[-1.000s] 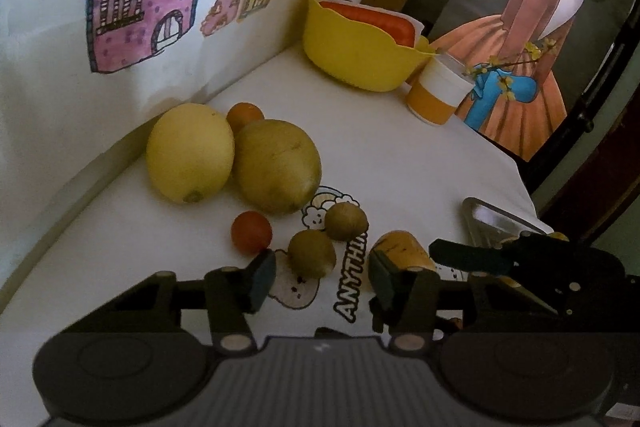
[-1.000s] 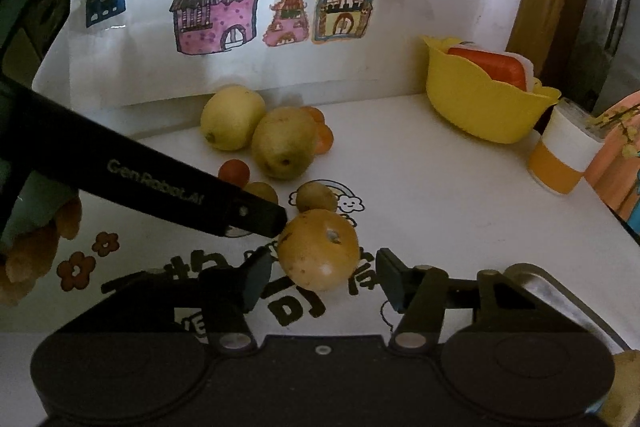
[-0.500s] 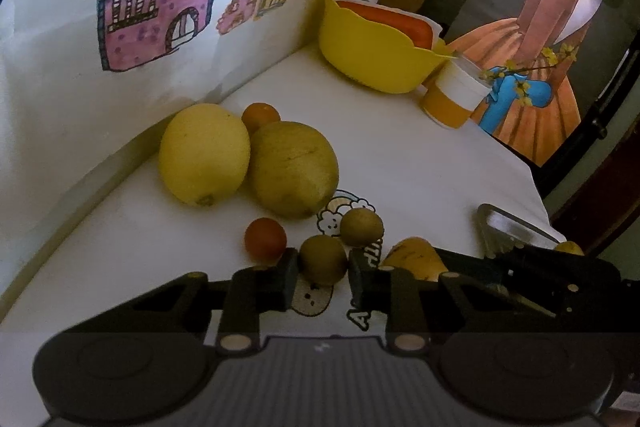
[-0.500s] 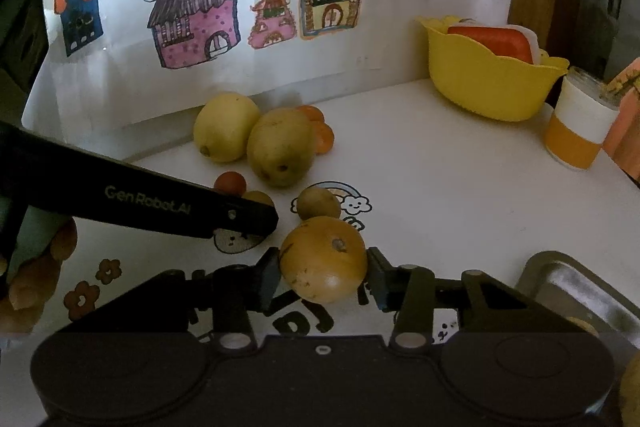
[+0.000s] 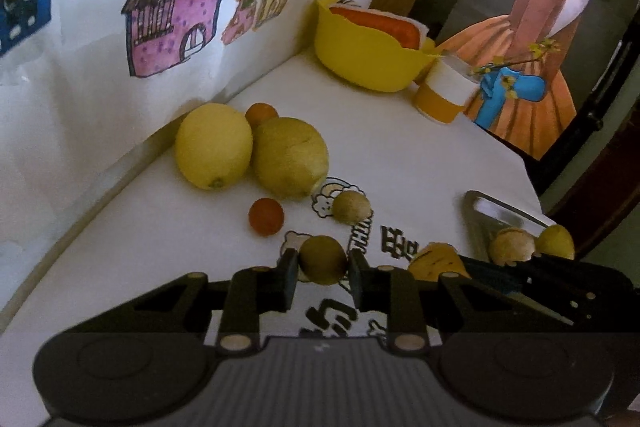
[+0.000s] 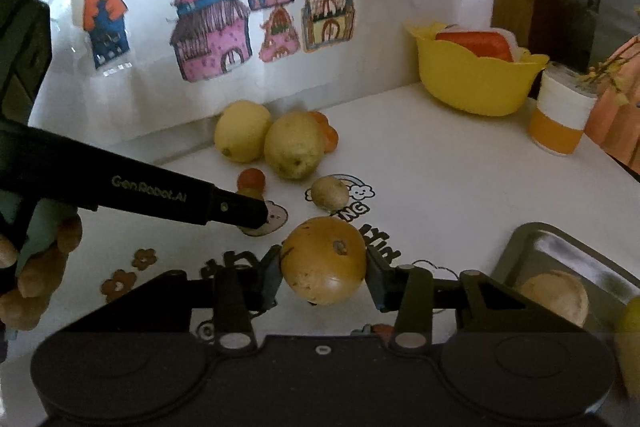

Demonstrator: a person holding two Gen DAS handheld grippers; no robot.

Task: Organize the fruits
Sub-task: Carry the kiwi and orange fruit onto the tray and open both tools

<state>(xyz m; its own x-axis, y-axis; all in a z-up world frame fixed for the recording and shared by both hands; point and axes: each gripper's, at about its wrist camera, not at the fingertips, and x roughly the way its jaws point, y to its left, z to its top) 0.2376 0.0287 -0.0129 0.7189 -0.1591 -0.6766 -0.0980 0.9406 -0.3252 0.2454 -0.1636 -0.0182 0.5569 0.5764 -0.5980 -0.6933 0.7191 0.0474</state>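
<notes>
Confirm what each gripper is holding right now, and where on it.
Left gripper pinches a small brown kiwi-like fruit across its sides. Right gripper clamps a larger round orange-brown fruit across its widest part.

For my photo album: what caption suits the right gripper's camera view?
Right gripper clasps a round yellow-brown fruit beside a metal tray.

House drawings [image 6: 212,39] hang behind a yellow-banded cup [image 6: 562,111].
</notes>
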